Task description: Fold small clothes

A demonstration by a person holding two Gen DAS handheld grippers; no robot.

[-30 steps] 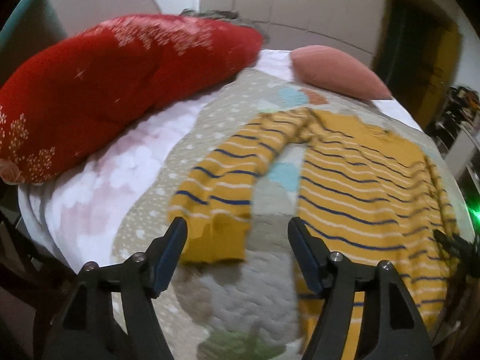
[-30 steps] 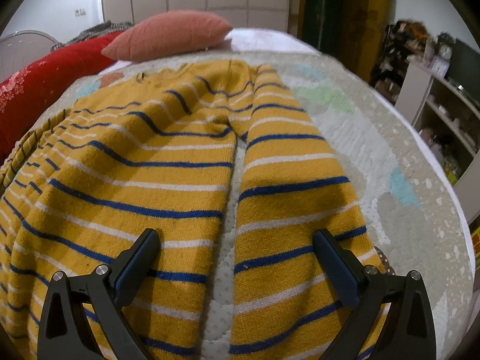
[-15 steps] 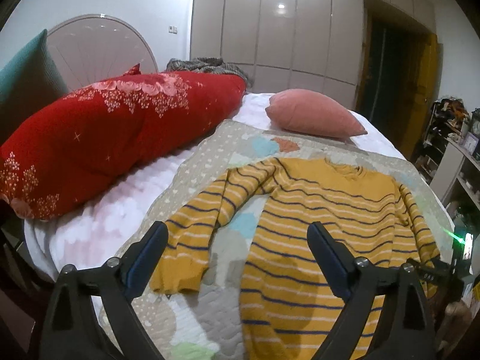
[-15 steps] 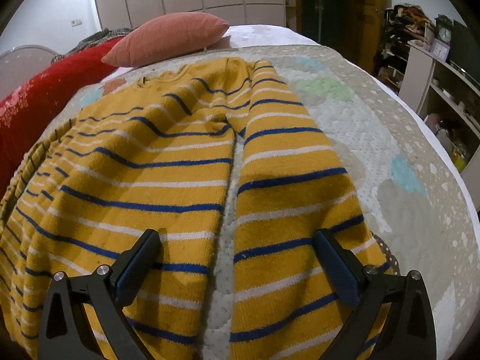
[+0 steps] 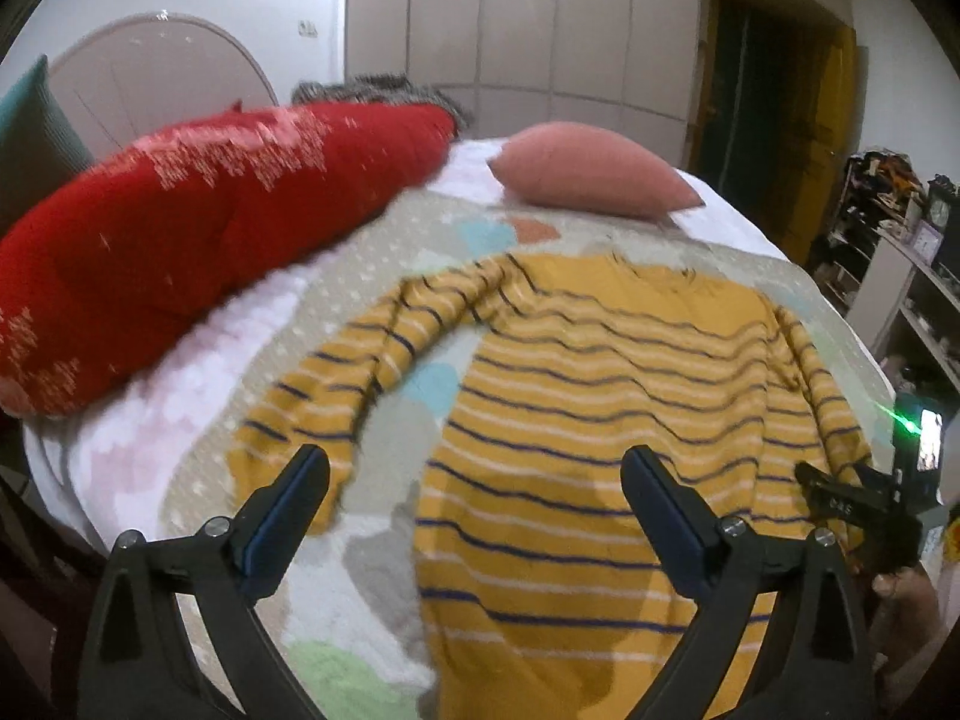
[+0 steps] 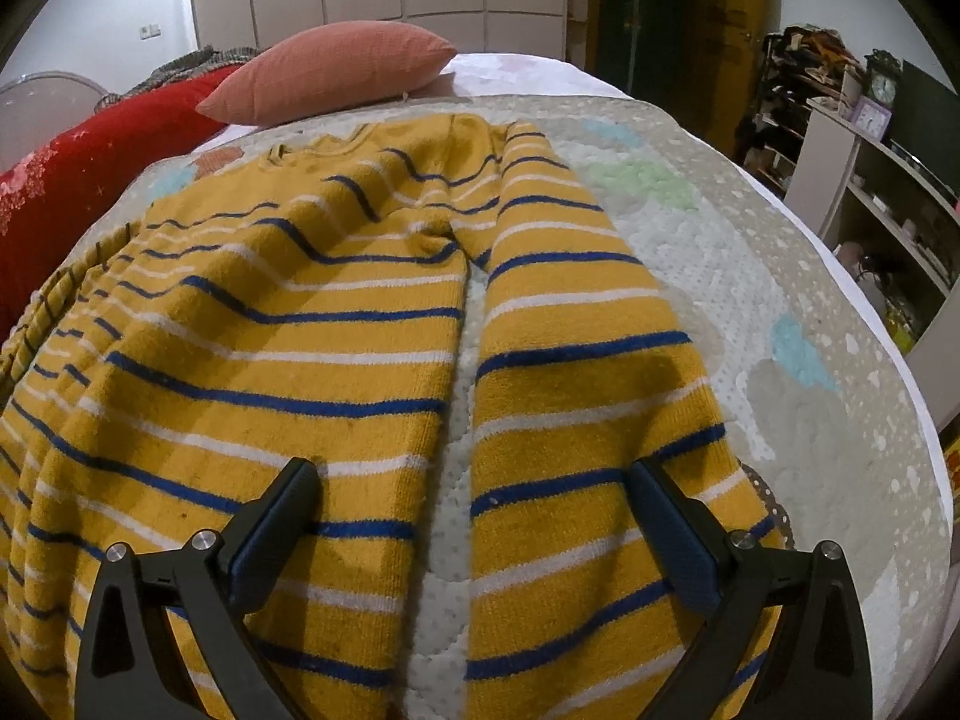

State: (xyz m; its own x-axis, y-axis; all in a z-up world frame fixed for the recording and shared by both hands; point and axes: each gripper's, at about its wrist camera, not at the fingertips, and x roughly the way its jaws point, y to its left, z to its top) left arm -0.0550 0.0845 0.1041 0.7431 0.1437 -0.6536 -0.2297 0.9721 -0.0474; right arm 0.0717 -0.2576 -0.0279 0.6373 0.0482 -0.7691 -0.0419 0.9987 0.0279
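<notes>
A yellow sweater with blue and white stripes (image 5: 600,408) lies flat on a quilted bedspread (image 5: 372,540), neck toward the far pillow. Its left sleeve (image 5: 336,384) is spread out to the left. Its right sleeve (image 6: 576,420) lies alongside the body (image 6: 270,360). My left gripper (image 5: 474,480) is open and empty, held above the hem area between left sleeve and body. My right gripper (image 6: 474,492) is open and empty, low over the gap between body and right sleeve. The right gripper also shows at the far right of the left wrist view (image 5: 852,498).
A long red cushion (image 5: 180,252) lies along the bed's left side. A pink pillow (image 5: 594,180) sits at the head. White shelves (image 6: 882,198) with small items stand to the right of the bed. Wardrobe doors (image 5: 540,30) stand behind.
The left gripper rose and pulled back from the left sleeve cuff, opened wider, then shifted right over the body. The right gripper dipped slightly closer to the sweater.
</notes>
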